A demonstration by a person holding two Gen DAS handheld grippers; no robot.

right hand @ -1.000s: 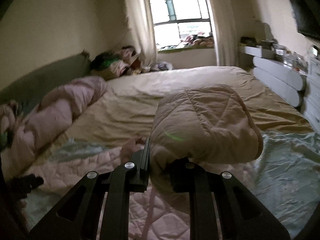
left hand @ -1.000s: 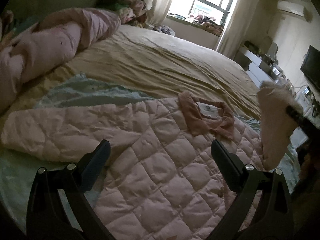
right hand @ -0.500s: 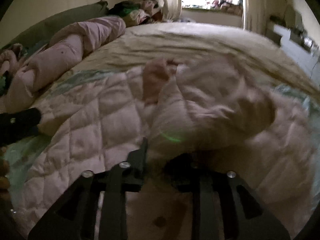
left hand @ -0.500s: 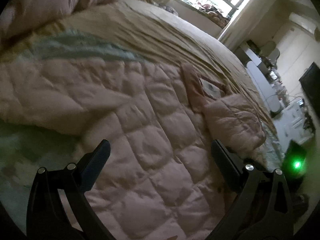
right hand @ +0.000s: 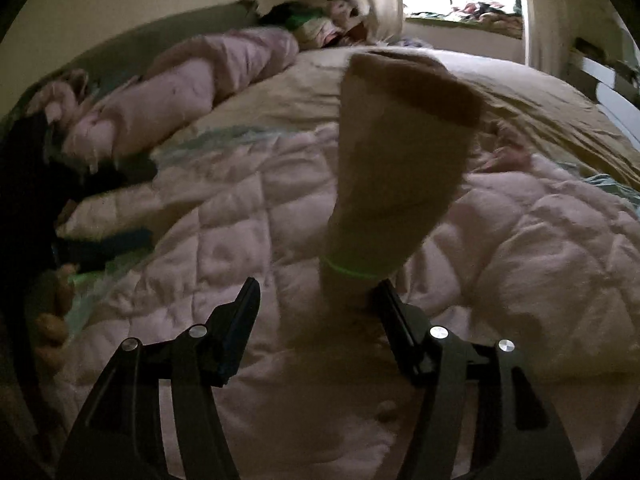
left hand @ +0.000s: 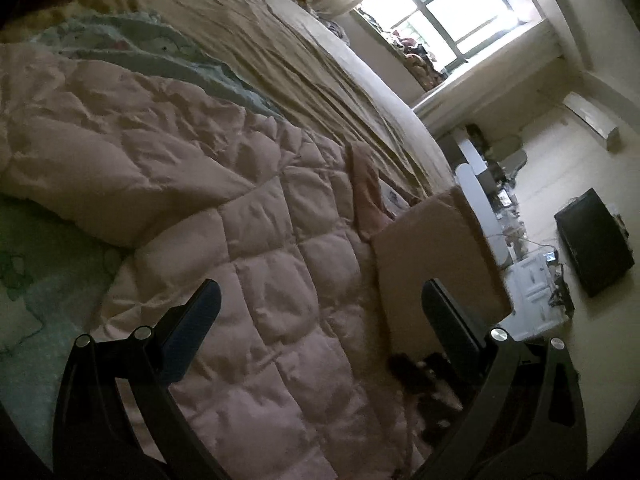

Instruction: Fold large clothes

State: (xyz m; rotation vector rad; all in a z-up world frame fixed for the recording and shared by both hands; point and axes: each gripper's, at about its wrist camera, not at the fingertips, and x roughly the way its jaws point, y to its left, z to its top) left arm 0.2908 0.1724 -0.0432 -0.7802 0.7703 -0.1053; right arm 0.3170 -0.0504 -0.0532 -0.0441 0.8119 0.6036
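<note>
A pink quilted jacket [left hand: 272, 280] lies spread on the bed, collar [left hand: 366, 188] toward the window. My left gripper [left hand: 320, 304] hovers open just above the jacket's body with nothing between its fingers. One sleeve [left hand: 100, 152] stretches out to the left. The other sleeve [right hand: 400, 152] is folded in over the body and stands up between the fingers of my right gripper [right hand: 316, 304]. Those jaws are opening: the sleeve leans near the right finger [right hand: 390, 308], while the left finger [right hand: 244, 308] is apart from it. The sleeve [left hand: 436, 256] also shows in the left wrist view.
A beige bedspread [left hand: 320, 60] covers the far half of the bed, with pale green sheet [left hand: 24, 264] at the left. A rolled pink quilt [right hand: 192, 80] and piled clothes [right hand: 320, 24] lie by the headboard. White drawers [left hand: 532, 284] and a dark screen [left hand: 592, 252] stand beyond the bed.
My right gripper came down with the sleeve and laid it over the jacket's body, and its jaws have spread apart. My left gripper sank closer to the jacket and rolled.
</note>
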